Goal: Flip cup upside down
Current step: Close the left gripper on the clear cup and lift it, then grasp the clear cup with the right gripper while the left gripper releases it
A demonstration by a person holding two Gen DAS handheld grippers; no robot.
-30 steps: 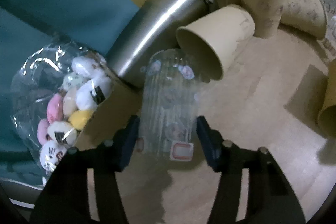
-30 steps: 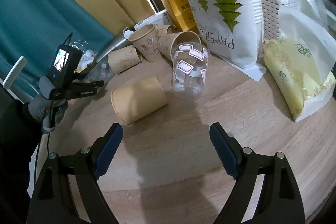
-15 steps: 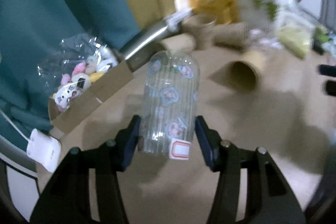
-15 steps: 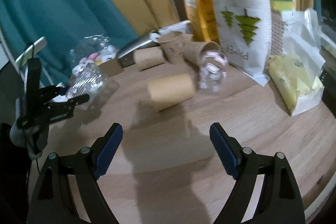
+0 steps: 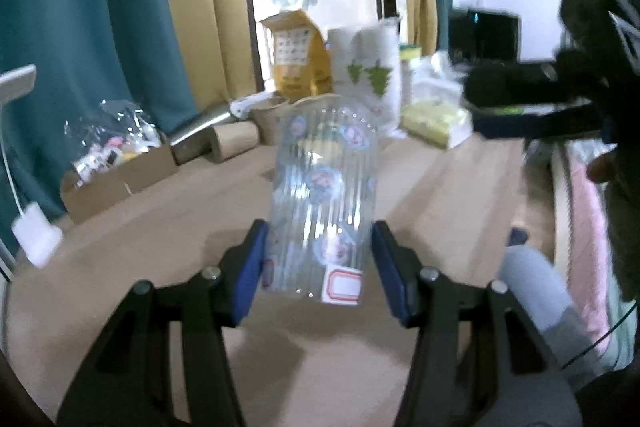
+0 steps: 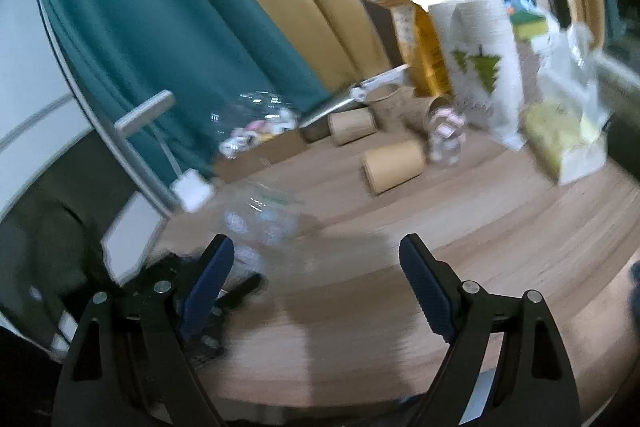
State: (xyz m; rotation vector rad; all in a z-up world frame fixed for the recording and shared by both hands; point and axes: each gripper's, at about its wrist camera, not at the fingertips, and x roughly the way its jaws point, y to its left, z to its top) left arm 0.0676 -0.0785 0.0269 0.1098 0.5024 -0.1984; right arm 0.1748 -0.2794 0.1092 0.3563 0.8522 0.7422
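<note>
My left gripper (image 5: 318, 267) is shut on a clear ribbed plastic cup (image 5: 324, 195) with stickers, held above the wooden table (image 5: 160, 227), its far end pointing away from me. The same cup (image 6: 260, 223) shows blurred at the lower left of the right wrist view, with the left gripper below it. My right gripper (image 6: 316, 287) is open and empty above the table (image 6: 480, 227). A second clear sticker cup (image 6: 444, 143) lies at the back among paper cups.
A paper cup (image 6: 394, 167) lies on its side mid-table, more paper cups (image 6: 352, 125) and a steel flask (image 5: 200, 131) behind it. A bag of paper cups (image 6: 484, 75), a yellow packet (image 6: 560, 131) and a cardboard box of toys (image 5: 116, 171) line the back.
The left gripper has lifted the clear cup away from the paper cups and pulled back toward the table's near side. The right gripper has drawn back and swung left, staying open.
</note>
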